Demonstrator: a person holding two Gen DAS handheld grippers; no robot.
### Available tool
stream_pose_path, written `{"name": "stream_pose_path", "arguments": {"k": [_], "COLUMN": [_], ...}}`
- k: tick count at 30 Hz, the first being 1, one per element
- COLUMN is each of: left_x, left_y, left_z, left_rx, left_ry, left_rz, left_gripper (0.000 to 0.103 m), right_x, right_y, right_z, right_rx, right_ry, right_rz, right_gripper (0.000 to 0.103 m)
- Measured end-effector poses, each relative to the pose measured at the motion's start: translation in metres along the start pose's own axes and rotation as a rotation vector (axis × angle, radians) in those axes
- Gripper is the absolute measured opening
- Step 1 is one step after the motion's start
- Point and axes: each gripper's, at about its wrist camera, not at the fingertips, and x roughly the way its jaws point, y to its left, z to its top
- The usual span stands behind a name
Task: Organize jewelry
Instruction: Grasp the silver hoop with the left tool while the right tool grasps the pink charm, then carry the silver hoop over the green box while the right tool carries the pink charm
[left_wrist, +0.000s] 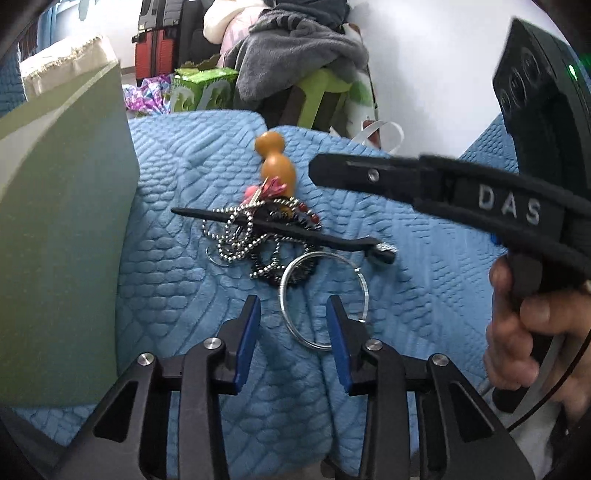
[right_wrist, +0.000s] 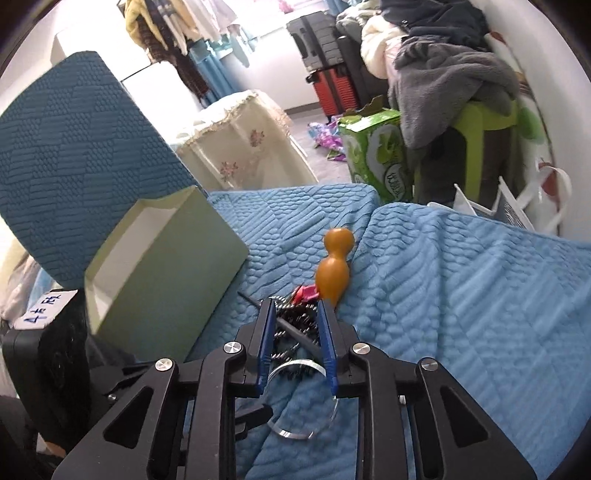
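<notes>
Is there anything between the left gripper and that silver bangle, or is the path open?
Nothing visible blocks it. The left gripper hangs just short of the silver bangle on the blue blanket. The black hair stick and bead chain lie beyond, crossing the bangle's far edge.

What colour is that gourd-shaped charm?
Orange-brown gourd charm, clearest in the right wrist view.

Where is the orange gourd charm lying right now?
In both wrist views the orange gourd charm lies on the blue quilted blanket at the jewelry pile's far edge, right of the green box.
</notes>
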Motion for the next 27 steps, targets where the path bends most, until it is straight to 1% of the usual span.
{"name": "stream_pose_path", "arguments": {"k": [2,4,7,10,12,14,15,17,19,20,24,27], "left_x": [0.004,0.006,0.007,0.008,0.009,0.012,0.012,0.014,0.015,0.015,0.012,0.01], "left_y": [0.0,-0.003,-0.006,-0.006,-0.007,-0.006,-0.004,-0.002,-0.003,-0.002,0.005,0.01], "left_z": [0.0,0.0,0.002,0.003,0.003,0.006,0.006,0.009,0.009,0.009,0.007,0.006], "left_rx": [0.012,0.028,0.048,0.048,0.056,0.054,0.046,0.027,0.032,0.025,-0.02,-0.041], "left_ry": [0.01,0.006,0.004,0.004,0.004,-0.001,-0.007,-0.009,-0.009,-0.007,0.002,0.002], "left_rz": [0.013,0.025,0.038,0.039,0.048,0.064,0.072,0.07,0.077,0.073,0.053,0.045], "left_gripper": [0.032,0.031,0.03,0.029,0.023,0.011,0.011,0.01,0.009,0.004,0.004,0.004], "right_x": [0.01,0.021,0.029,0.037,0.041,0.047,0.049,0.05,0.051,0.052,0.052,0.055], "right_y": [-0.004,-0.006,-0.004,-0.003,-0.002,0.0,0.001,0.0,0.0,0.0,0.004,0.011], "right_z": [0.003,0.007,0.01,0.012,0.011,0.009,0.008,0.007,0.007,0.007,0.011,0.012], "right_rx": [0.001,-0.001,-0.029,-0.047,-0.064,-0.095,-0.107,-0.101,-0.098,-0.101,-0.096,-0.113], "right_ry": [0.016,0.044,0.053,0.076,0.088,0.117,0.126,0.122,0.118,0.114,0.094,0.089], "right_rz": [0.014,0.012,0.017,-0.007,-0.019,-0.049,-0.063,-0.064,-0.068,-0.071,-0.066,-0.084], "right_gripper": [0.019,0.019,0.019,0.019,0.019,0.019,0.019,0.019,0.018,0.018,0.018,0.018]}}
